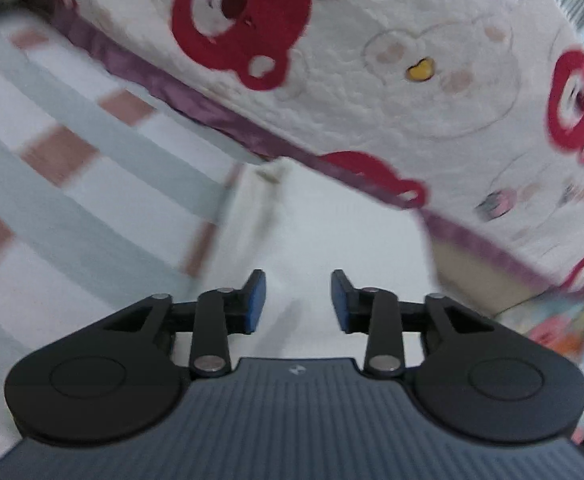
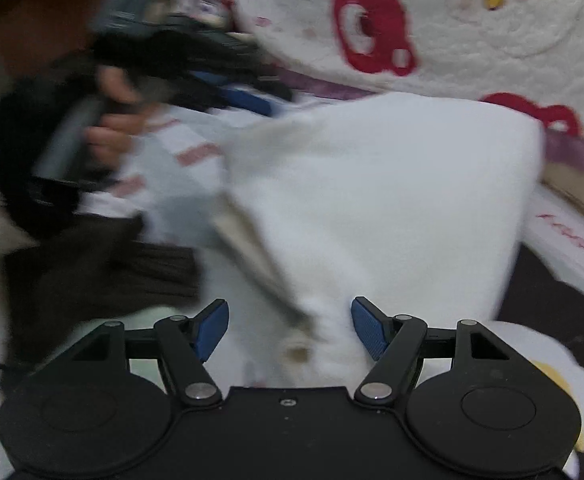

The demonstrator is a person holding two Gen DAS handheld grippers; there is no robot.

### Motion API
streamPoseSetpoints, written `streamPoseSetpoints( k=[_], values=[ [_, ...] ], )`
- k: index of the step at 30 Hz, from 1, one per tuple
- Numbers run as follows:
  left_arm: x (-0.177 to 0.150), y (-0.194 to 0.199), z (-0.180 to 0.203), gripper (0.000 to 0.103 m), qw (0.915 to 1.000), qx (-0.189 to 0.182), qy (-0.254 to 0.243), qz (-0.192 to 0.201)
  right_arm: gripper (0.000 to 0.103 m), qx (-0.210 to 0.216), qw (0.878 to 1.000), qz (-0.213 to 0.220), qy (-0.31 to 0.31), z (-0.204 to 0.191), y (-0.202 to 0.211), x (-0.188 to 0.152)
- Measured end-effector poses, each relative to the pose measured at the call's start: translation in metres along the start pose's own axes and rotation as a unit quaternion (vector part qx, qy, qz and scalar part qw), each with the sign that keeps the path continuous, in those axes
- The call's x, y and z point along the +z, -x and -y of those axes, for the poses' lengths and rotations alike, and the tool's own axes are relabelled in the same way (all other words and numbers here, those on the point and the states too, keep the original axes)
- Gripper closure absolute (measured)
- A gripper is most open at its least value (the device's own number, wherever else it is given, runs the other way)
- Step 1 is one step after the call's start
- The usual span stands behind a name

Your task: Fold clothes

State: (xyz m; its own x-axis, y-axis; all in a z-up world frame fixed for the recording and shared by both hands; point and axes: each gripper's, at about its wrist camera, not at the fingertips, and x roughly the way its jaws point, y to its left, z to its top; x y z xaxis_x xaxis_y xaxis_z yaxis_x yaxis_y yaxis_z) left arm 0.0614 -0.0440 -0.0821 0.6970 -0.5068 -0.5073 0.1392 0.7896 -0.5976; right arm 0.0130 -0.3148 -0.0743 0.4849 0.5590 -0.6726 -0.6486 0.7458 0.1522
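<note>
White fluffy garment [image 2: 371, 200] in the middle of the right wrist view, lying in a soft heap with one side folded over. Shows a tan strip along the folded edge and a small tan round spot near the camera. Rests partly on a striped cloth [image 2: 180, 148] with pale blue, white and pink bars. Looks blurry, so small parts are hard to make out.

Right gripper [image 2: 290, 328] just above the near end of the white fluffy garment. Jaws spread wide, blue pads [image 2: 212, 330] apart and not pinching anything. Fluffy cloth below the gap, not squeezed.

Left gripper [image 1: 297, 300] over a plain white part of the garment [image 1: 331, 232] in the left wrist view. Jaws let go too, with a clear gap between the blue pads and nothing clamped. Striped cloth [image 1: 72, 140] off to the left there.

Up in the left corner of the right wrist view, a person's hand [image 2: 112, 120] wrapped round a dark handle, very smeared.

Dark brown ribbed cloth [image 2: 132, 272] to the left of the garment, near the camera.

Behind it all, a white bear quilt [image 1: 371, 40] with big red bear faces and a purple edge, touching the far side of the garment.
</note>
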Motion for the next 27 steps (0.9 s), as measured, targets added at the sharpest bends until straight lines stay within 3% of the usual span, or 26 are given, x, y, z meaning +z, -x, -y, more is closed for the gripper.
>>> streamPoseSetpoints(
  k=[2,5,7,9,12,13,14,18,27],
  values=[
    [-0.001,-0.009,0.015,0.065,0.9987,0.008,-0.050,-0.003,0.032,0.028,1.000,0.007,-0.004,0.001,0.006,0.010],
    [-0.011,-0.032,0.026,0.066,0.9881,0.087,-0.123,-0.032,0.032,0.042,0.998,0.046,-0.032,0.023,0.017,0.040],
    [-0.017,-0.045,0.015,0.066,0.9870,0.112,-0.106,-0.047,0.032,0.009,0.997,0.061,-0.047,0.054,0.013,0.063],
    [-0.015,-0.049,0.005,0.065,0.9892,0.105,-0.088,-0.052,0.032,-0.041,0.996,0.066,-0.047,0.087,0.005,0.088],
    [-0.016,-0.049,0.001,0.064,0.9839,0.132,-0.108,-0.056,0.032,-0.108,0.993,0.039,-0.028,0.133,-0.023,0.116],
    [-0.017,-0.049,-0.002,0.052,0.9818,0.142,-0.112,-0.057,0.032,-0.115,0.993,0.030,-0.024,0.142,-0.032,0.122],
    [-0.019,-0.049,-0.008,0.050,0.9822,0.145,-0.103,-0.059,0.032,-0.121,0.992,0.022,-0.020,0.152,-0.041,0.127],
    [-0.017,-0.050,-0.041,0.050,0.9919,0.100,-0.005,-0.078,0.032,-0.137,0.990,-0.016,-0.021,0.174,-0.079,0.125],
    [-0.016,-0.034,-0.044,0.050,0.9897,0.103,0.006,-0.099,0.031,-0.166,0.982,-0.002,-0.088,0.222,-0.123,0.123]
  ],
)
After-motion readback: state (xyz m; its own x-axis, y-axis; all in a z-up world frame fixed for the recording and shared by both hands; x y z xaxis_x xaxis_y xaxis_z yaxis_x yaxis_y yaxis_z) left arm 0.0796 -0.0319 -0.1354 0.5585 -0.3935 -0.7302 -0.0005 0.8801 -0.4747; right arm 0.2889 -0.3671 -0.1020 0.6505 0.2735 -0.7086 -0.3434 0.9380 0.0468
